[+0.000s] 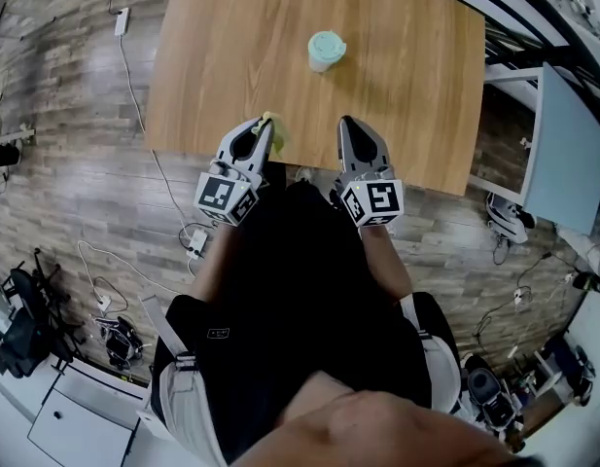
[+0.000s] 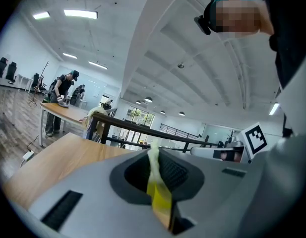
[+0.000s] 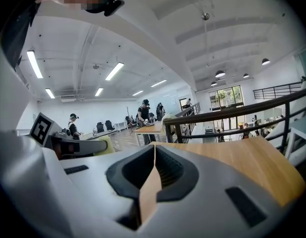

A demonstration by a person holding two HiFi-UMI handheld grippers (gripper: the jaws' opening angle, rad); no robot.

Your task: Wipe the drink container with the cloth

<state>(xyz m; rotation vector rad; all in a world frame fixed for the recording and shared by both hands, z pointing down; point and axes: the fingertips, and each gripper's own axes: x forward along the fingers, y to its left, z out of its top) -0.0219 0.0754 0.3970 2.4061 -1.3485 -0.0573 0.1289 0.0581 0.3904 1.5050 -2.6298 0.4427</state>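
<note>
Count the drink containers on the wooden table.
1. The pale green lidded drink cup stands upright near the middle of the light wooden table, with nothing touching it. The table's far edge is out of frame, so another could be hidden there.

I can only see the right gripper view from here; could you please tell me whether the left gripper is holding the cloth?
Observer: Yes, the left gripper is shut on a yellow cloth, pinched between its jaws.
Operator: Thank you. Where is the drink container? It is not in my view.
Observer: A pale green lidded cup stands upright on the wooden table, ahead of both grippers and touching neither.
Operator: And where is my right gripper relative to it?
Observer: The right gripper is over the table's near edge, slightly to the cup's right, beside the left gripper.
</note>
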